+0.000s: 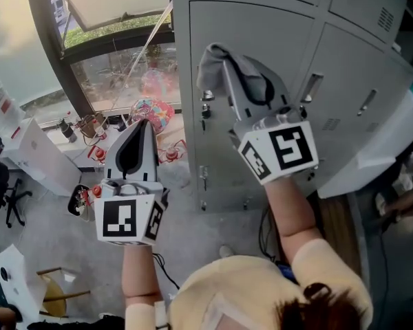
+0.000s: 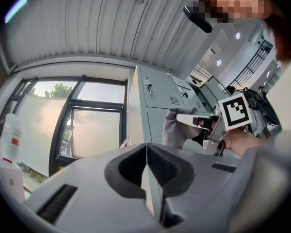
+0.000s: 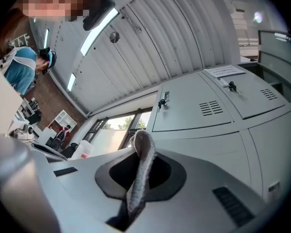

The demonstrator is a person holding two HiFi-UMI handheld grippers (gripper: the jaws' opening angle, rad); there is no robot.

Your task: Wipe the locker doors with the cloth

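Hiding the right gripper's [image 1: 227, 66] tips, grey cloth [image 1: 210, 66] pinched between its jaws.

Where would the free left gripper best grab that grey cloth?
Probably the loose fold of the cloth bunched past the right gripper tip, coming from its left side: that flap hangs free there, while the rest is pinched in the shut jaws.

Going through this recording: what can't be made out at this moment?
1. Whether the cloth touches the locker door: the head view gives no depth, and the right gripper view shows only the pinched fold.
2. Middle of that door, head view: hidden behind the cloth and right gripper.
3. Bottle label, left gripper view: too small.
4. Dirt on that door: too fine for any view.
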